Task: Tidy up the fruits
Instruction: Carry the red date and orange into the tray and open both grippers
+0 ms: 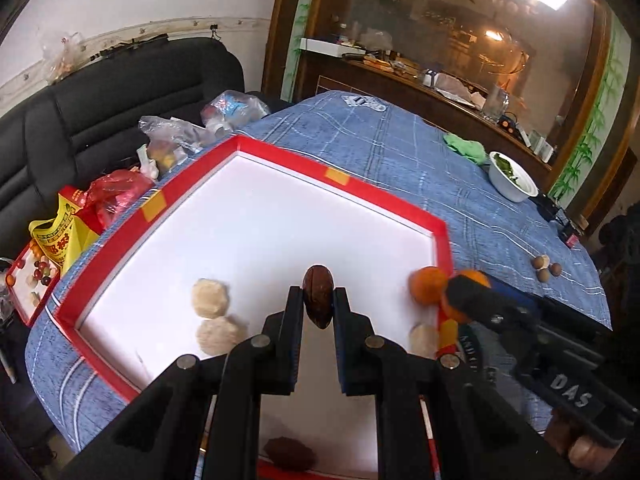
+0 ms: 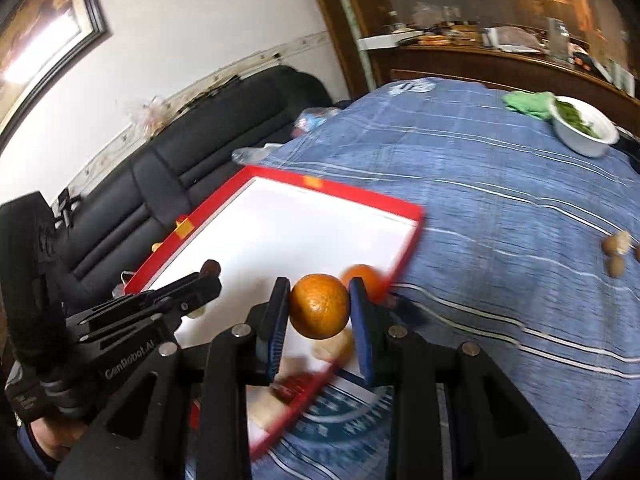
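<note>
A red-rimmed white tray lies on the blue tablecloth; it also shows in the right wrist view. My left gripper is shut on a dark brown nut-like fruit above the tray floor. My right gripper is shut on an orange held over the tray's right edge. A second orange rests inside the tray's right corner, seen also in the right wrist view. Pale round fruits lie at the tray's left. Another dark fruit lies near the front rim.
Small brown fruits lie loose on the cloth at right. A white bowl of greens and a green cloth sit farther back. Plastic bags and a black sofa are to the left.
</note>
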Available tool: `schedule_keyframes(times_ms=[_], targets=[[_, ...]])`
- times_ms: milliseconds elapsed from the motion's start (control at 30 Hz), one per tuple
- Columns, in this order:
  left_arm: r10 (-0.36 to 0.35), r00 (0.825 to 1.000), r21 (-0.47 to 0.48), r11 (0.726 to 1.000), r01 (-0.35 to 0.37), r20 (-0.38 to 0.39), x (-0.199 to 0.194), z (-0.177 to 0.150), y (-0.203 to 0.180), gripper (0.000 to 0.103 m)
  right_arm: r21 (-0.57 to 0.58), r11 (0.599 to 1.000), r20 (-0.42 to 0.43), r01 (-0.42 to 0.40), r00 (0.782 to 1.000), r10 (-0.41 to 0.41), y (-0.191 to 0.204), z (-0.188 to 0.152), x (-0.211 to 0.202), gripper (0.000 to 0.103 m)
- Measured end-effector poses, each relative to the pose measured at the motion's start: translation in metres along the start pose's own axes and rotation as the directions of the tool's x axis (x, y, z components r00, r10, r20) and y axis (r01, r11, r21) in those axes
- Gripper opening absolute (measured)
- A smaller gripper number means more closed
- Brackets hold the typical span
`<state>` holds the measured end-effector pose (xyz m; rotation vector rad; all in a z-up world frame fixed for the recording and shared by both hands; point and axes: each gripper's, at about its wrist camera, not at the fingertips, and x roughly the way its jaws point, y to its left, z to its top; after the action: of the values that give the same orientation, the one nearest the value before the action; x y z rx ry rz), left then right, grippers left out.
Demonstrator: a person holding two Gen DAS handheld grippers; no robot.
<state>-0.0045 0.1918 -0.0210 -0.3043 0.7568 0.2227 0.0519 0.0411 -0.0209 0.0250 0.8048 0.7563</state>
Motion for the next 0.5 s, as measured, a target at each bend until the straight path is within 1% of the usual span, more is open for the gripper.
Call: schedule_keyframes(times_ms=[167,500], targets=[[0.013,1.000,-0.014,1.000,-0.013,-0.012,0.002,-0.001,0.009,0.012,-0.015,1.000,-0.020,0.012,1.000,-0.013,0.011,0.002,0.022,0.032],[0.062,0.997,-0.015,0.998,-0.063,-0.036,0.003,-0.005,0.013,0.012,-0.014,1.000,-0.052,0.026,0.998,-0.027,0.010,0.001,0.034,0.033]])
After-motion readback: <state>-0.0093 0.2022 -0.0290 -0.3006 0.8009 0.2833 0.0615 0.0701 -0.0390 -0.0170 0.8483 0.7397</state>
